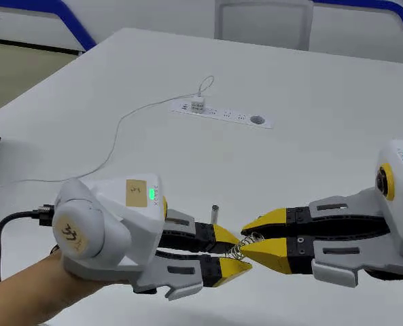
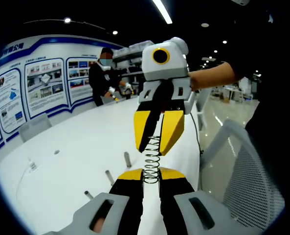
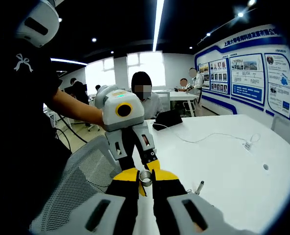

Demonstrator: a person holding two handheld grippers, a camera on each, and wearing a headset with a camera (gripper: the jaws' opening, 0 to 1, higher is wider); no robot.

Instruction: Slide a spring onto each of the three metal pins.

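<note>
Steel spring (image 2: 152, 159) hangs in the air between the two grippers, above the white surface (image 2: 71, 161) and on none of the three pins (image 2: 127, 159). The left gripper (image 2: 151, 175) has its fingers (image 2: 130, 175) clamped on one end. The right gripper (image 3: 145, 180) looks closed on the other end, tip to tip with it. The pins stand upright in a row just beside, all bare. By my reading nothing is done yet: all three pins are left to fill, starting with this spring.
</note>
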